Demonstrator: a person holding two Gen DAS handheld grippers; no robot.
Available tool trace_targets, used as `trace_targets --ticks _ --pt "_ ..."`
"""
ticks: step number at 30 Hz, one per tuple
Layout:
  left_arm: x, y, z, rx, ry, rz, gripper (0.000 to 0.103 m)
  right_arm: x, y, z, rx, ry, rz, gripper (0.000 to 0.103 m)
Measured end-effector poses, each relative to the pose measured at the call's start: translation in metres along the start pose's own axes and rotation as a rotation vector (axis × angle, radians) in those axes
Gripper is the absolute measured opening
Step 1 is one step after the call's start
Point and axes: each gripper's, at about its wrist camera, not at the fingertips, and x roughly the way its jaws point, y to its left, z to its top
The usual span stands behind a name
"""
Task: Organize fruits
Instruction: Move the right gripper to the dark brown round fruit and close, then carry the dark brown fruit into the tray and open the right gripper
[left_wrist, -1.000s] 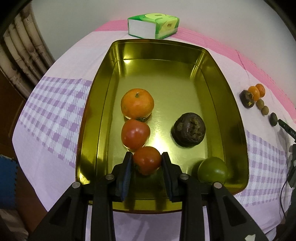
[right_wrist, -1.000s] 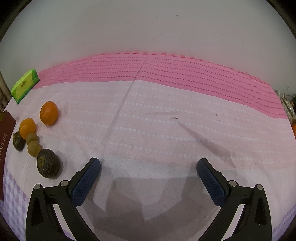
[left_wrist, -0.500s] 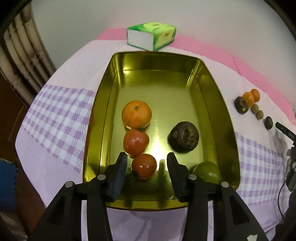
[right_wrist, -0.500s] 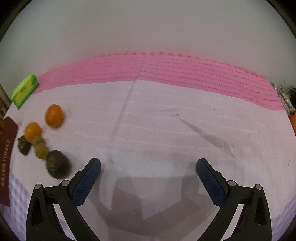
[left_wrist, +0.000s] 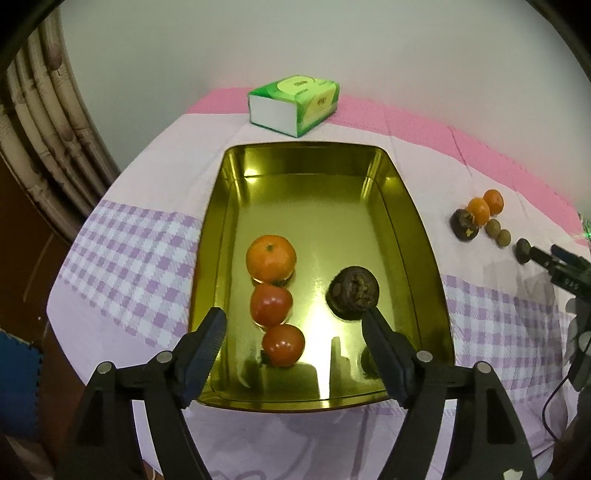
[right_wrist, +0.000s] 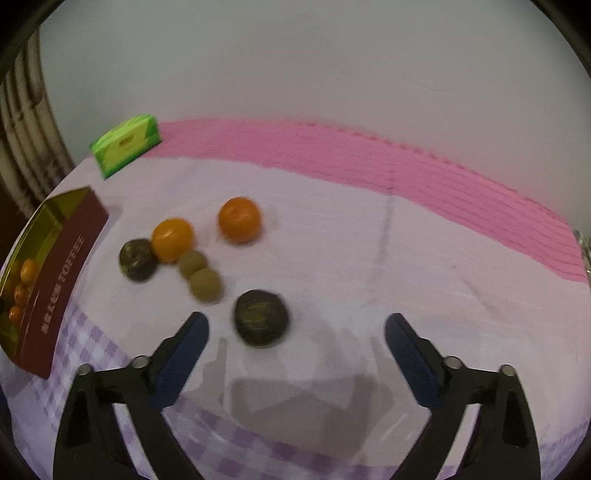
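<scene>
Lighting: dim, warm indoor light. Glare: bright patch on the gold tin (left_wrist: 391, 206) floor, just right of the nearest tomato (left_wrist: 283, 344). Shadows: soft grey gripper shadows on the tablecloth (right_wrist: 332, 258). Blur: right wrist view smeared, dark passion fruit (right_wrist: 261, 322) soft-edged. Distortion: strong fisheye bowing, black vignette at corners.

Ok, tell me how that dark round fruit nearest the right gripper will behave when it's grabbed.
The dark fruit looks round, so a nudge would probably roll it across the cloth. Its rough, mottled skin likely grips well. The open right gripper seems wide enough to straddle it.
</scene>
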Motion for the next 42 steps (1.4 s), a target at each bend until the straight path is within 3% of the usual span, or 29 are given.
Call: trace_targets --ticks 6,8,15,20,32,42 --pt "-0.009 0.012 0.002 -0.016 -0.025 0.022 0.081 0.012 0.013 0.003 -0.002 0.016 0.008 0.081" --pt "-0.011 0.016 0.002 -0.024 -0.029 0.028 0.082 0.016 0.014 0.004 0.000 0.026 0.009 0.071" --pt "-0.014 0.033 0.002 -0.070 -0.033 0.044 0.085 0.022 0.016 0.003 0.010 0.046 -0.010 0.057" --pt "-0.014 0.044 0.001 -0.099 -0.033 0.054 0.087 0.029 0.019 0.003 0.014 0.065 -0.020 0.040" --pt "-0.013 0.066 -0.002 -0.181 -0.017 0.065 0.094 0.004 0.030 0.013 0.006 0.020 -0.014 0.038" --pt "-0.022 0.093 -0.004 -0.294 -0.046 0.112 0.097 -0.036 0.118 0.037 -0.112 -0.058 0.155 0.038"
